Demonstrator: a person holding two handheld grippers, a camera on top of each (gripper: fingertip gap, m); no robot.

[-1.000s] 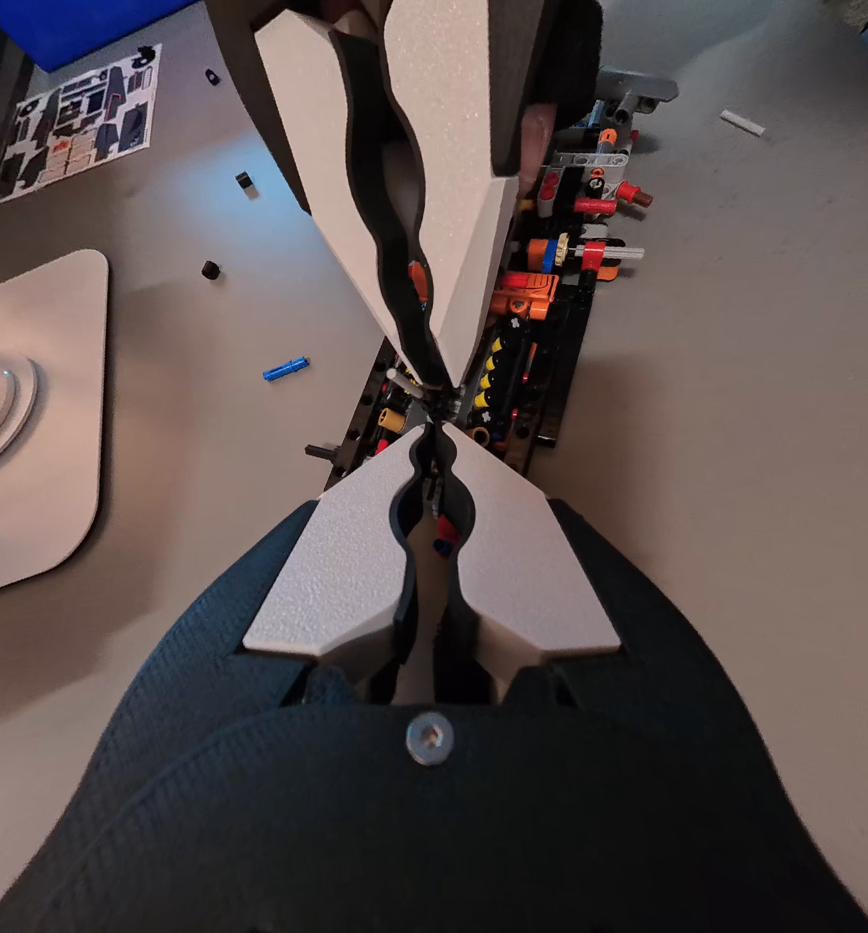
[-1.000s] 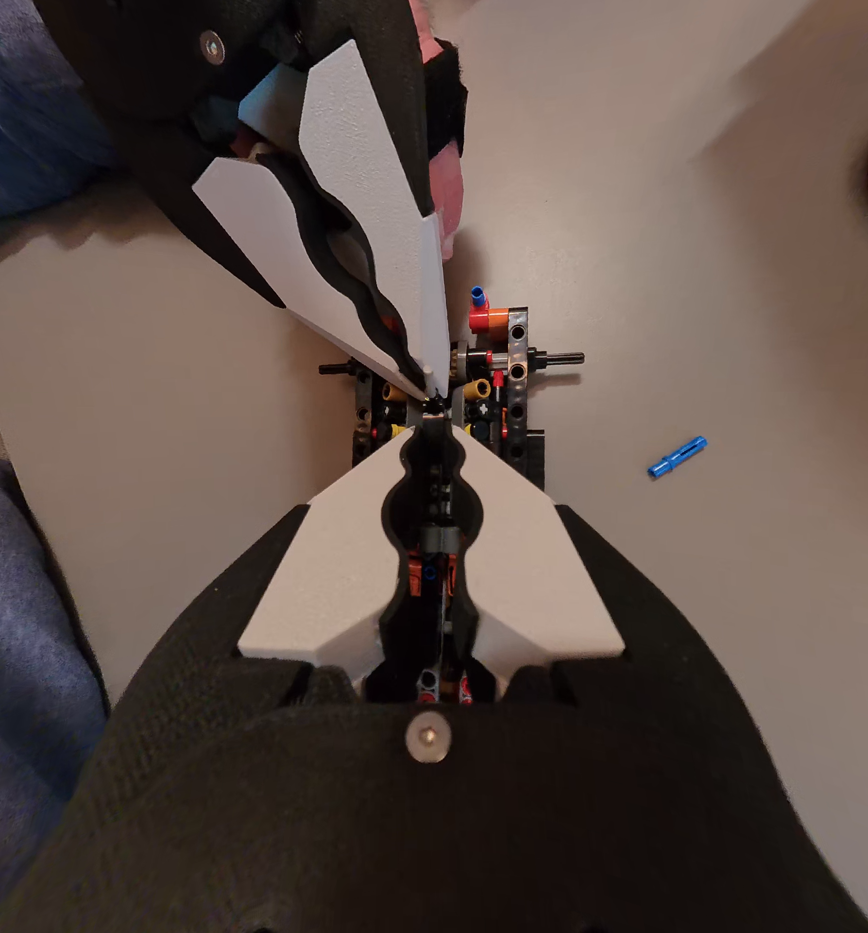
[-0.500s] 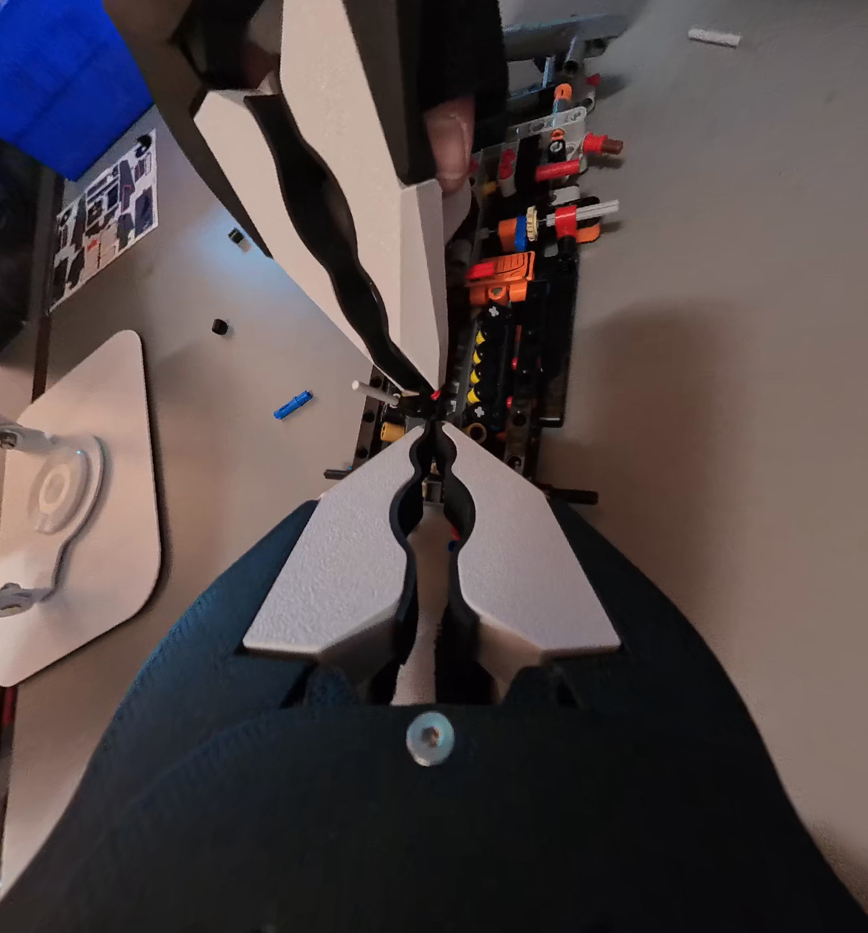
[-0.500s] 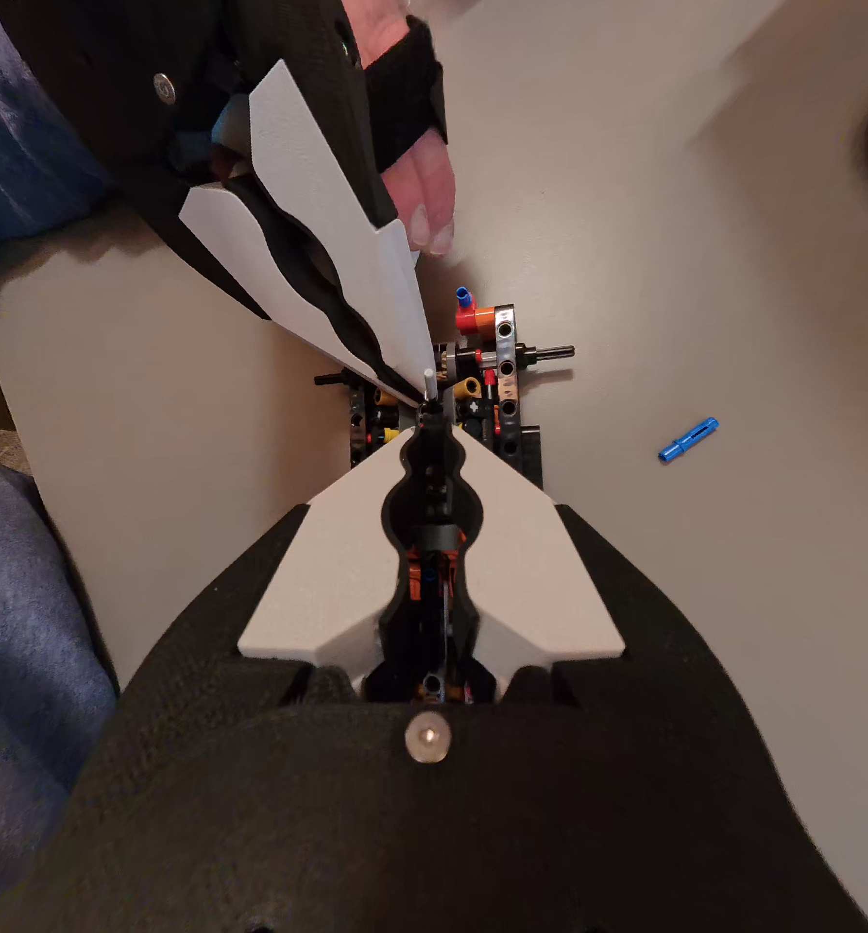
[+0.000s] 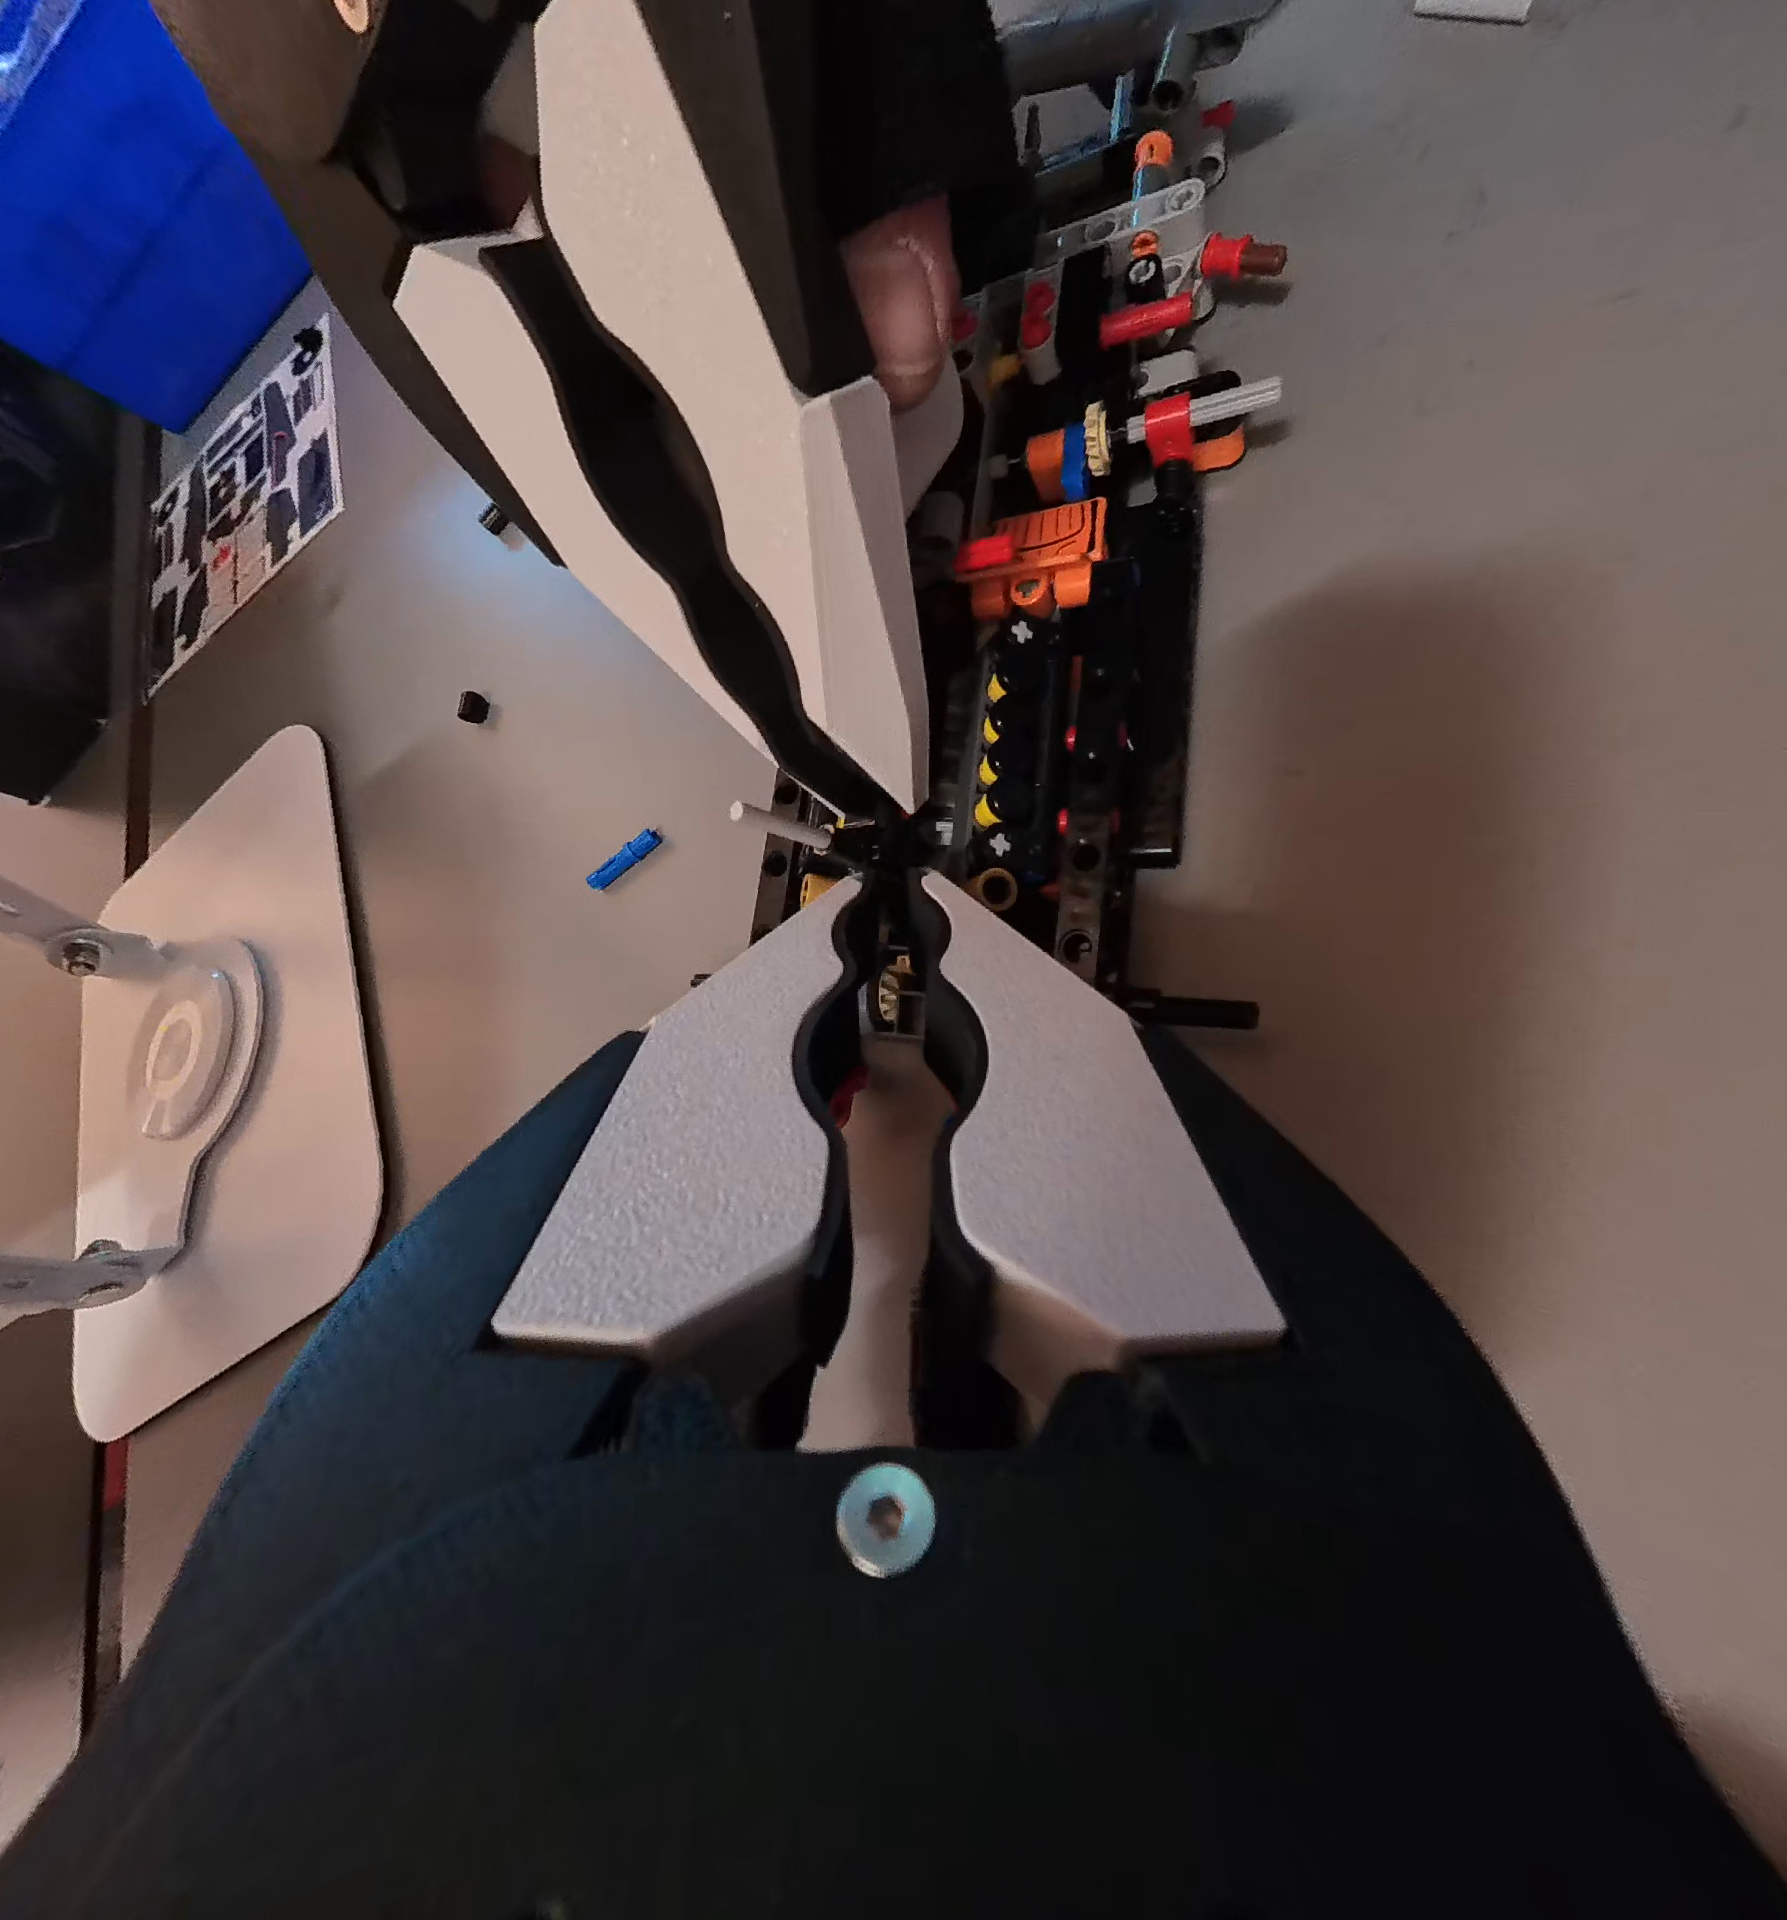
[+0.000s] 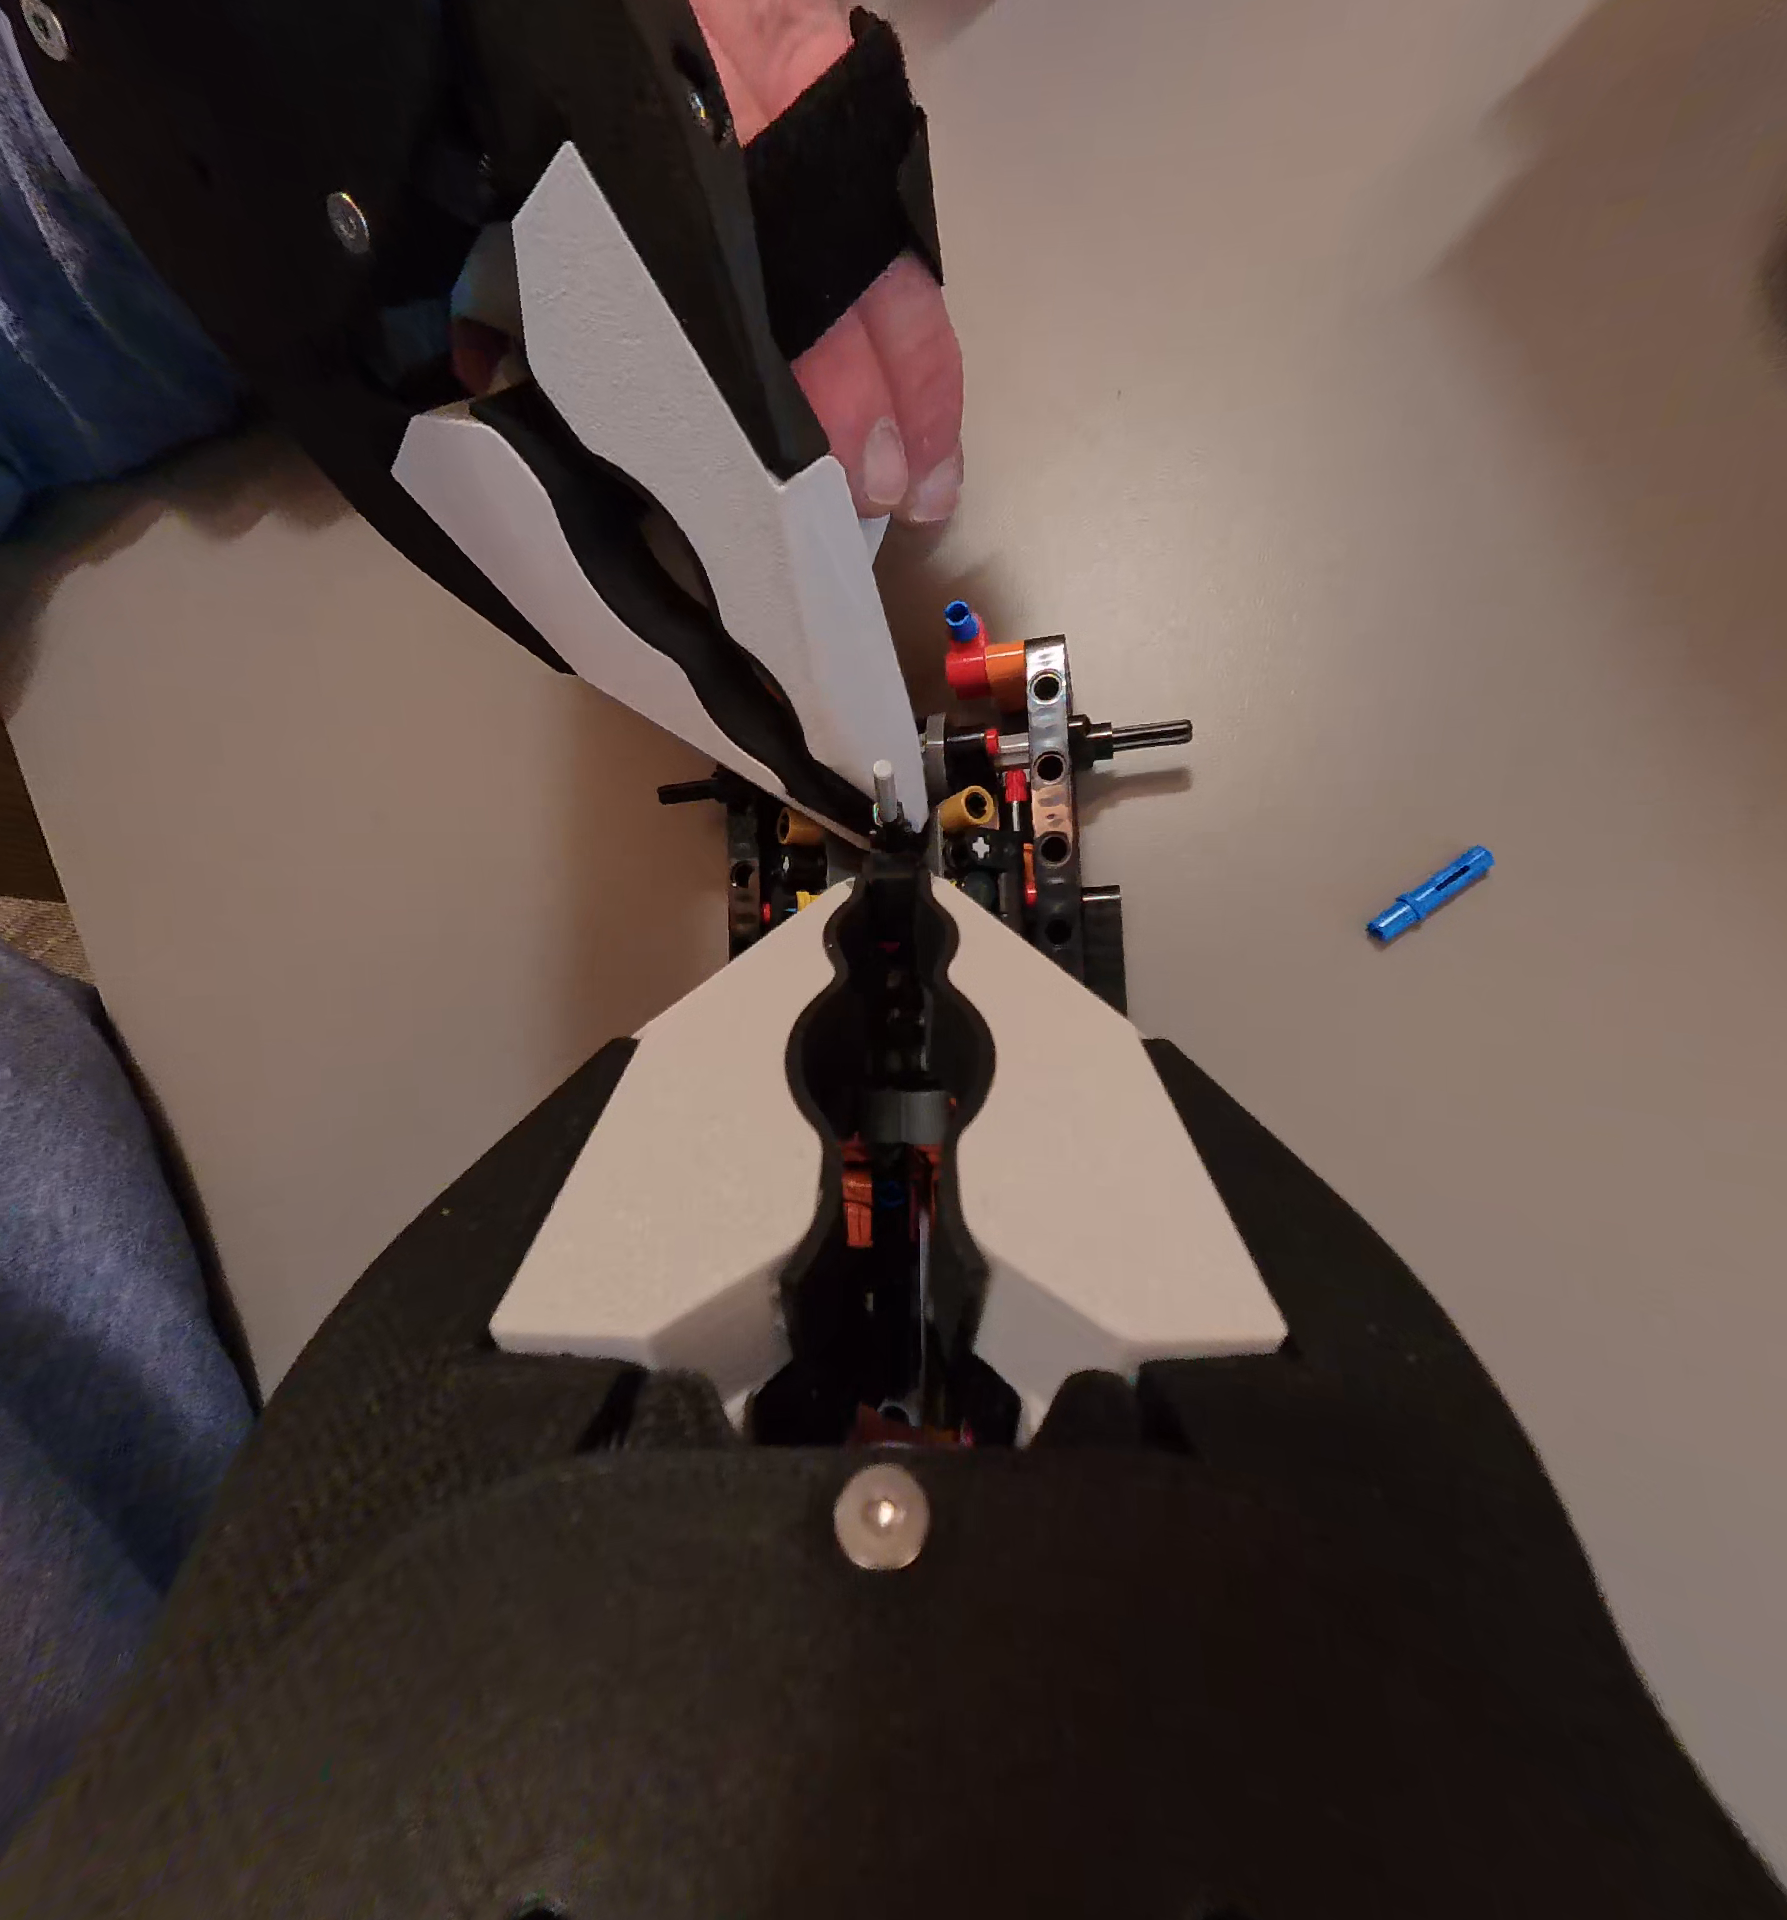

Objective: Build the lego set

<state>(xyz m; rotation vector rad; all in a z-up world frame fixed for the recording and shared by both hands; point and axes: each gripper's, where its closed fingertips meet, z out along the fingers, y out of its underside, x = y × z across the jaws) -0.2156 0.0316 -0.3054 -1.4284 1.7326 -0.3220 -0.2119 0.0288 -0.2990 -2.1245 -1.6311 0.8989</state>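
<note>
Item: part-built lego model, long black frame with orange, red and yellow fittings, lying flat on the grey worktop. Left gripper and right gripper meet tip to tip over the near end of the frame, both sets of jaws closed at the tips on one small dark spot. Light grey axle sticks out sideways from that spot; which jaws grip it cannot be told. Change: a second ago only a stub showed, now much more of its length is exposed. Judgement: the axle is sliding through its hole and is not yet seated. Loose blue pin lies nearby, untouched.
</note>
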